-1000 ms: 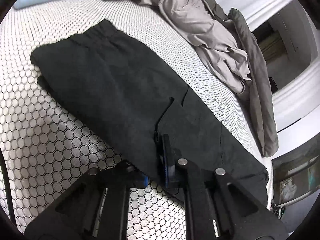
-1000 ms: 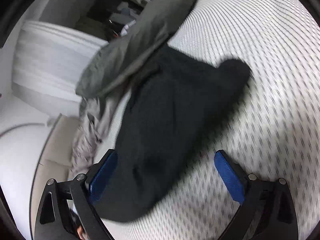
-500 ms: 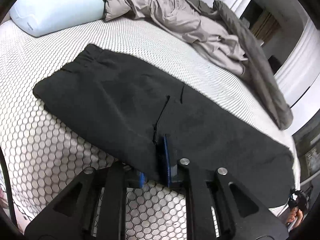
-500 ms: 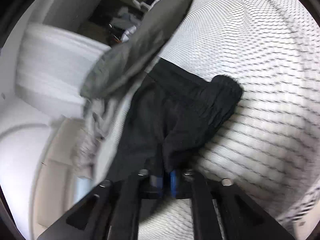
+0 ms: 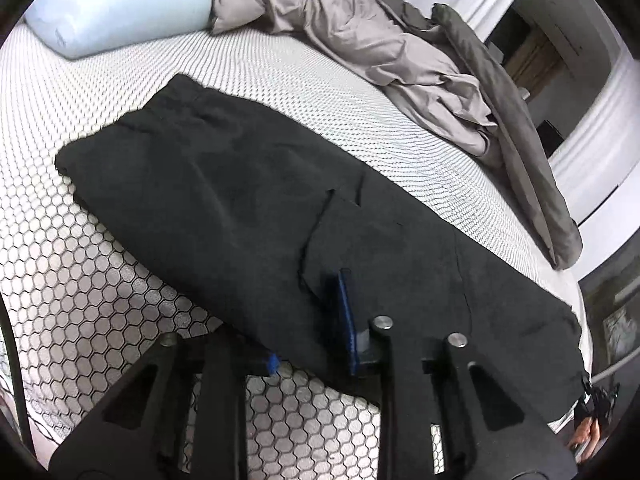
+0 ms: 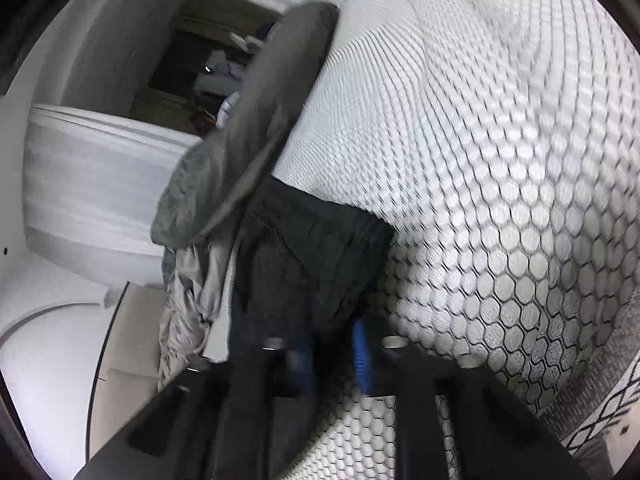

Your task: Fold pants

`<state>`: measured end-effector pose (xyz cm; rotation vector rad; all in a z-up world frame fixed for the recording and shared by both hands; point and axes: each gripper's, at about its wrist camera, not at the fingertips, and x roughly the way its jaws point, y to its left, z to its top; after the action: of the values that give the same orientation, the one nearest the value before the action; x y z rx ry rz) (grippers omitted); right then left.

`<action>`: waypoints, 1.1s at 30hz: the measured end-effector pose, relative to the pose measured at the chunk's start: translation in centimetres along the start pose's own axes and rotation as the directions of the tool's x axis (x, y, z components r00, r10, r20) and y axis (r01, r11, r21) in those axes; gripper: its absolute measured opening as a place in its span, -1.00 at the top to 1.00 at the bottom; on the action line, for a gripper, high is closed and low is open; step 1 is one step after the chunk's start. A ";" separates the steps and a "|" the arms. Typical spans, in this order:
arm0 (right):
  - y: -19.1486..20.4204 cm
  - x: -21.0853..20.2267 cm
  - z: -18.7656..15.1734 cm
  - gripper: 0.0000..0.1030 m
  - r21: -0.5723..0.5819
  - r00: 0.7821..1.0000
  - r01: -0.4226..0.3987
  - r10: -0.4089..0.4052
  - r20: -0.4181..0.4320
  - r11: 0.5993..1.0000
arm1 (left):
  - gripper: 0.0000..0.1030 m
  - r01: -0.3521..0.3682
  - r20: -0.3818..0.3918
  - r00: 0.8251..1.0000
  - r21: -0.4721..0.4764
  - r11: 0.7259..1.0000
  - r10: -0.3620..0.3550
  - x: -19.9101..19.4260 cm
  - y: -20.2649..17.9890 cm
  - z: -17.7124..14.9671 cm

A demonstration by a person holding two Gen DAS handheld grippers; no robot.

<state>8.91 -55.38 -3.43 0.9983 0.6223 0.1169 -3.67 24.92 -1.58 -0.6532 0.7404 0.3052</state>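
Black pants (image 5: 248, 204) lie stretched across the white honeycomb mattress (image 5: 92, 304), waistband at the upper left, legs running to the lower right. My left gripper (image 5: 316, 328) is shut on the near edge of the pants at mid-length. In the right wrist view my right gripper (image 6: 332, 356) is shut on a bunched end of the black pants (image 6: 312, 260) and holds it lifted off the mattress (image 6: 500, 200).
A light blue pillow (image 5: 116, 4) lies at the far left. A crumpled grey sheet and duvet (image 5: 404, 52) runs along the far side of the bed, also shown in the right wrist view (image 6: 248, 140). White walls and a dark doorway (image 6: 200, 76) are beyond.
My right gripper closed from wide open onto the end of the pants and lifted it. My left gripper stayed shut on the pants edge while its view rose and tilted back.
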 end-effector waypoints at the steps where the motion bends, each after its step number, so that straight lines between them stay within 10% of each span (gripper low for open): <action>1: 0.8 -1.3 0.0 0.81 -0.049 1.000 -0.008 0.009 0.027 0.999 | 0.64 0.000 -0.005 1.000 -0.005 1.000 0.000 0.3 0.1 0.1; 7: -1.2 0.0 0.5 0.66 -0.062 0.974 0.219 -0.222 -0.039 0.974 | 0.64 0.015 -0.038 0.999 -0.004 1.000 -0.016 1.4 0.2 -0.1; 13: -1.8 -2.7 -0.5 0.06 -0.002 0.996 0.063 -0.063 -0.057 0.998 | 0.64 0.063 -0.054 0.996 -0.043 0.997 -0.065 1.6 0.4 0.0; 17: -1.5 -0.6 -1.1 0.13 0.009 0.993 0.012 -0.010 -0.119 1.000 | 0.70 0.062 -0.058 0.996 -0.072 0.996 -0.066 2.5 0.4 0.3; 20: -1.8 0.5 -1.3 0.77 0.002 0.994 0.035 -0.035 -0.101 0.999 | 0.83 0.069 -0.034 0.997 -0.083 0.994 -0.072 2.2 0.5 0.4; 23: -0.6 -0.6 -1.6 0.96 -0.053 0.996 0.065 -0.068 -0.049 0.996 | 0.85 0.082 -0.014 0.996 -0.062 0.995 -0.083 1.1 0.6 0.2; 28: -0.7 -3.0 -2.7 0.96 -0.141 0.990 0.110 -0.121 -0.070 0.984 | 0.81 0.041 -0.027 0.999 0.038 0.998 -0.040 0.5 0.1 -0.2; 30: -0.6 -1.7 -2.4 0.71 -0.202 0.965 0.234 -0.253 -0.074 0.951 | 0.78 0.033 -0.044 0.999 0.045 0.998 -0.031 0.6 0.1 -0.3; 33: -1.7 -2.6 -1.6 0.51 -0.114 0.973 0.207 -0.217 -0.079 0.972 | 0.68 0.023 -0.022 1.000 0.040 0.999 -0.022 -0.6 0.0 0.0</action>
<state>5.59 -56.08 -4.35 0.8230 0.7951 0.0059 -4.06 24.92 -1.14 -0.6274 0.7578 0.2626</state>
